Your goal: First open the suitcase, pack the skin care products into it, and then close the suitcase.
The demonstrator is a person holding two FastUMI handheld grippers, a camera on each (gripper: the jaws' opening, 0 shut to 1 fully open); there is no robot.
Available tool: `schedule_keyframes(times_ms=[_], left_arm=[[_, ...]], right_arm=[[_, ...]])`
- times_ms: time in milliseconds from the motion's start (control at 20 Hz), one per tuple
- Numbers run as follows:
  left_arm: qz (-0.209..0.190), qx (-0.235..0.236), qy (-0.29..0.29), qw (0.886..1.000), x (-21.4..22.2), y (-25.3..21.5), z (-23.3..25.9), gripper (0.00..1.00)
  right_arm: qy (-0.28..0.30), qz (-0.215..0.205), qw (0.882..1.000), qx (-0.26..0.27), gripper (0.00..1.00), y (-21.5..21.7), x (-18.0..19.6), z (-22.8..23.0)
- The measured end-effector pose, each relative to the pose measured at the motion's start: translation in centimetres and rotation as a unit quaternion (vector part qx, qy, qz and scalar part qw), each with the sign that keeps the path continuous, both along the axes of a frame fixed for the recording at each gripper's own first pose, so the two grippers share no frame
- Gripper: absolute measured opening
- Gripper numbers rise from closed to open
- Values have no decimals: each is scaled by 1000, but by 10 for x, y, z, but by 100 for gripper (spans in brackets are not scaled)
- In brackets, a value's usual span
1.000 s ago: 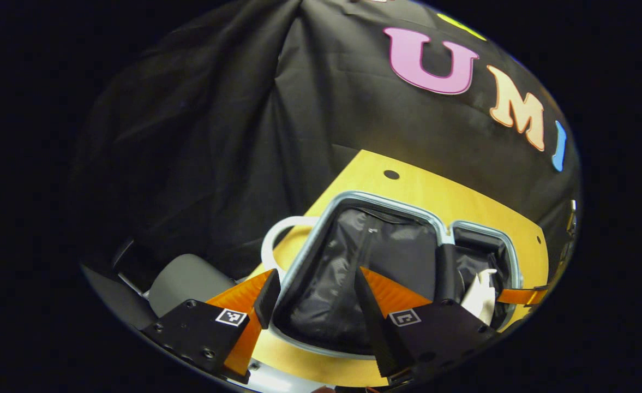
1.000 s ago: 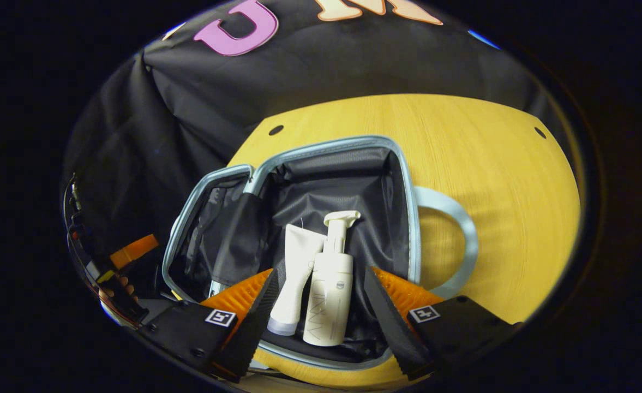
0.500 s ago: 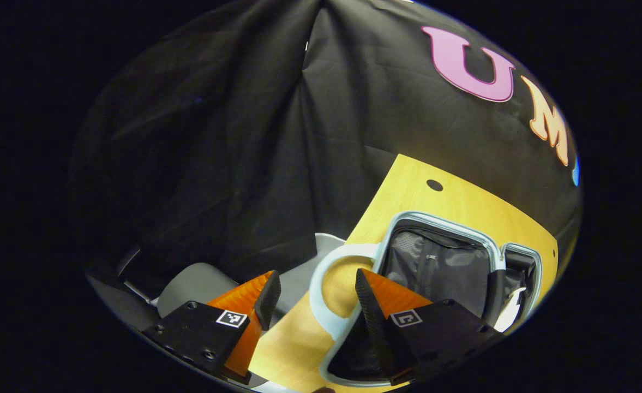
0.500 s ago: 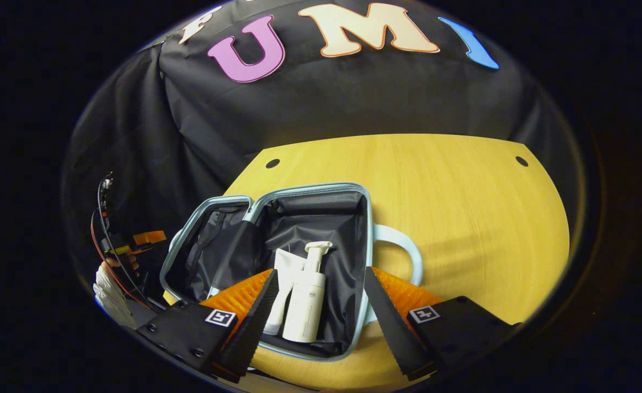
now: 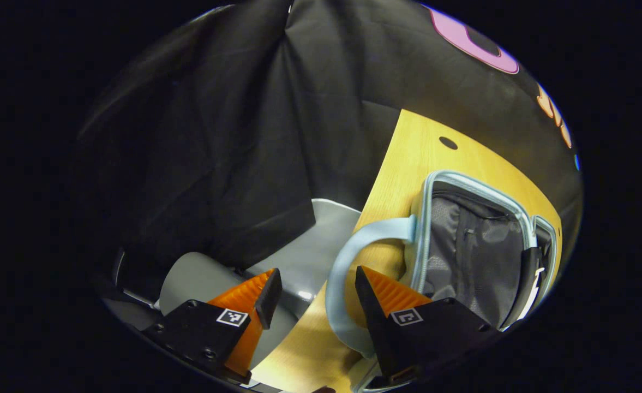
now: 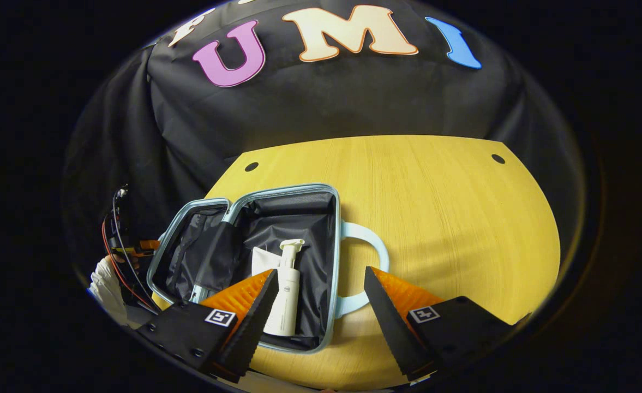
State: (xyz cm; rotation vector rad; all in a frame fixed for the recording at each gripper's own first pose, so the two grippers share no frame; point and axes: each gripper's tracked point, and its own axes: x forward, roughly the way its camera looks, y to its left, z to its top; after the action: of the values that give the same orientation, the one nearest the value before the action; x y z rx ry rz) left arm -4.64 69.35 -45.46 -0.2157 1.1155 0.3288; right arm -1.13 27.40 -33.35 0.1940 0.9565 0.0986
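yellow wooden table (image 6: 435, 207) carries the open pale-blue suitcase (image 6: 277, 191) at its left side, with a white pump bottle (image 6: 285, 297) and a white tube (image 6: 262, 261) lying in the right half. right gripper (image 6: 318, 305) hangs wide and empty over the suitcase handle (image 6: 372, 248). left gripper (image 5: 312, 297) gapes wide, empty, beside the handle loop (image 5: 348, 256).

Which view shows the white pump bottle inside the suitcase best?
The right gripper view: the pump bottle lies in the open suitcase, its whole length visible beside a white tube. The left gripper view catches only a white sliver at the suitcase's far edge, too little to identify.
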Motion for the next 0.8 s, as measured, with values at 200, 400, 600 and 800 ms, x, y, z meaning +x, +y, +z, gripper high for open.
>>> schedule_keyframes(times_ms=[200,400,600,800], left_arm=[[-11,-32,9,999,1,-8,-9,74],[-10,-55,24,998,1,-23,-15,17],[-27,-57,-1,998,7,-33,28,3],[-64,-25,-49,996,16,-38,93,0]], right_arm=[[-4,-12,1000,-14,97,-17,-5,4],[-7,-22,1000,-13,98,-28,-11,9],[-18,-19,1000,-8,99,-35,-13,15],[-20,-5,1000,6,97,-37,-13,17]])
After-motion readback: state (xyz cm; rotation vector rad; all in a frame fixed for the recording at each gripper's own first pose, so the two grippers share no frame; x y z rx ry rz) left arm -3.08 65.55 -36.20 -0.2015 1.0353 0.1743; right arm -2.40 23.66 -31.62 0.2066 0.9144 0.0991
